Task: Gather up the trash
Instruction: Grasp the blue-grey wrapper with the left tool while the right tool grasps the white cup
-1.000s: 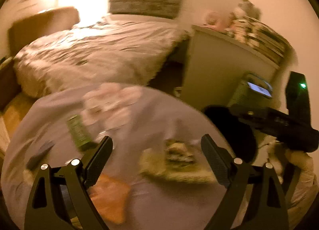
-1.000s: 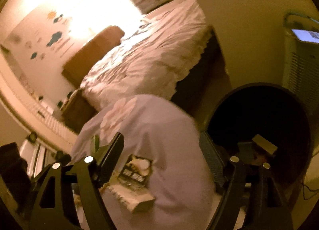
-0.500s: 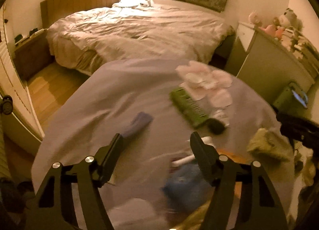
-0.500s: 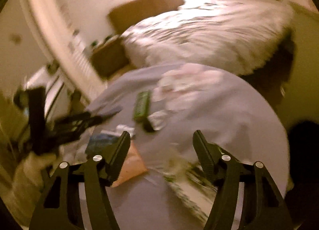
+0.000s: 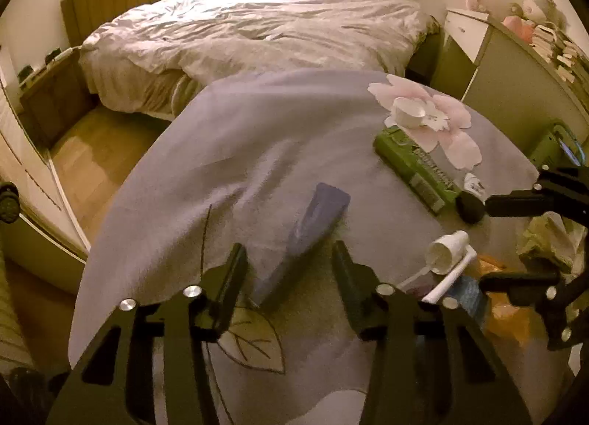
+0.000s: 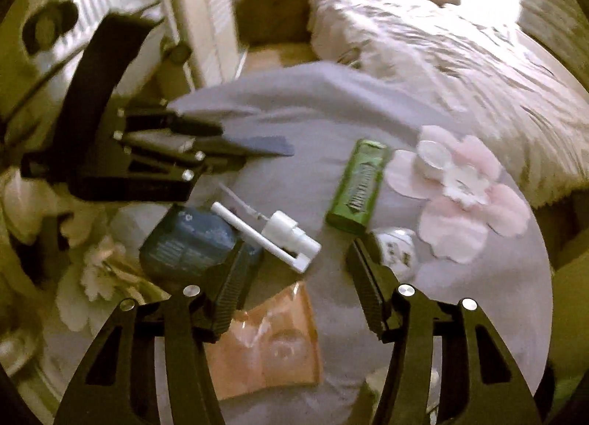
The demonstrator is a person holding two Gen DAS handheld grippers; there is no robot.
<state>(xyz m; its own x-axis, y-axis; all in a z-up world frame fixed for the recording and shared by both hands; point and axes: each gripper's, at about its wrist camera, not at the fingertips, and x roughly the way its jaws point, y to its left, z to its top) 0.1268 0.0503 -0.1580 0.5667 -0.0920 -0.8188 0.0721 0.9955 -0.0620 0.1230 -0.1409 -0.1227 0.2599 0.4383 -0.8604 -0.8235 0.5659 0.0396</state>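
Observation:
A blue tube (image 5: pixel 316 219) lies on the round grey cloth (image 5: pixel 239 152). Its near end sits between the fingers of my left gripper (image 5: pixel 288 251), whose jaws are closing, with a gap still showing on each side. The right wrist view shows this gripper (image 6: pixel 228 145) at the left with the tube (image 6: pixel 265 145) sticking out past it. My right gripper (image 6: pixel 296 251) hovers over an orange wrapper (image 6: pixel 265 336), its jaws closing with nothing pressed between them. A white spray nozzle (image 6: pixel 287 237) lies just beyond its tips. A blue packet (image 6: pixel 187 244) lies to the left and a green box (image 6: pixel 357 186) farther off.
A white cap (image 6: pixel 432 160) rests on a pink cloth flower (image 6: pixel 475 204). A small white bottle (image 6: pixel 397 248) lies by my right finger. An unmade bed (image 5: pixel 257 31) stands behind, a cabinet (image 5: pixel 515 82) at the right, wooden floor (image 5: pixel 99 160) at the left.
The left gripper swung left across the cloth and lower, and its jaws narrowed around the blue tube. The right gripper rolled away from the black bin to above the wrappers, its jaws narrowing a little.

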